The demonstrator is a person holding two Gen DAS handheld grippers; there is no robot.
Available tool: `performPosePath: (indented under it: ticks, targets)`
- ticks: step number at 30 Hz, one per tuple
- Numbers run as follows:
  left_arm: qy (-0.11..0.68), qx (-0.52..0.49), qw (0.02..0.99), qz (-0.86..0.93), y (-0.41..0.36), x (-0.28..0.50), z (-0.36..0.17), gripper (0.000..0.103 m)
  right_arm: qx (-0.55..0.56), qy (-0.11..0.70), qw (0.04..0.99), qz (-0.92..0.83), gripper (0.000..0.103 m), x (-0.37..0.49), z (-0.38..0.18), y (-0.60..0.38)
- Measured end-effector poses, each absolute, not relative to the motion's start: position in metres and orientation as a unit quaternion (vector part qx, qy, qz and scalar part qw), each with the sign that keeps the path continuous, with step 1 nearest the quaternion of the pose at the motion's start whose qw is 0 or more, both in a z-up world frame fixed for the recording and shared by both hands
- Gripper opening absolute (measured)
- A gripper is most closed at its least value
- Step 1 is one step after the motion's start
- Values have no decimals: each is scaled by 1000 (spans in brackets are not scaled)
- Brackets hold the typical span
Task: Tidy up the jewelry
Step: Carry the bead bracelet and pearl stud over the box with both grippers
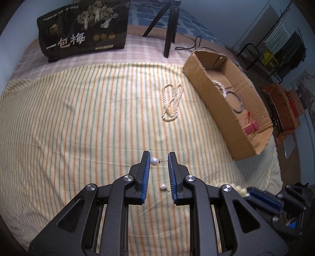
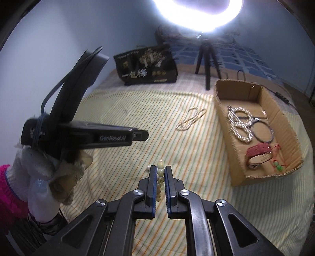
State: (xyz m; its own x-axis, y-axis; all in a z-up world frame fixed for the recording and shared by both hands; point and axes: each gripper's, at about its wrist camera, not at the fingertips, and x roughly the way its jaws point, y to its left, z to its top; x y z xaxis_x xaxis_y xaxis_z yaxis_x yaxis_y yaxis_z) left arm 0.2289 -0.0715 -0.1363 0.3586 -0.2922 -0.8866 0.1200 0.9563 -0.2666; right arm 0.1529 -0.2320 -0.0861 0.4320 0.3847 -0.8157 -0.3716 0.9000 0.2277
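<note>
The left tool grips a pearl earring; the right tool clamps a bead bracelet above the striped bed. A pearl necklace lies beside the far-right cardboard box, nothing between.

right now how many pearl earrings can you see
2. One pearl earring is clamped between the fingers of the left gripper; the second earring lies on the striped sheet just below it. More may be hidden behind the grippers.

a: which sort of place does it look like?
b: a home bedroom: a bed under a striped sheet, a ring light on a tripod, a clothes rack aside.
</note>
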Motion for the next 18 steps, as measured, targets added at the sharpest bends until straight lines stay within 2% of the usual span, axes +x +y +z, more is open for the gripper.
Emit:
performPosePath:
  ticks: [18]
  targets:
    - [509, -88, 842, -154, -108, 250, -92, 17, 46, 448, 875, 176, 5, 169, -51, -293]
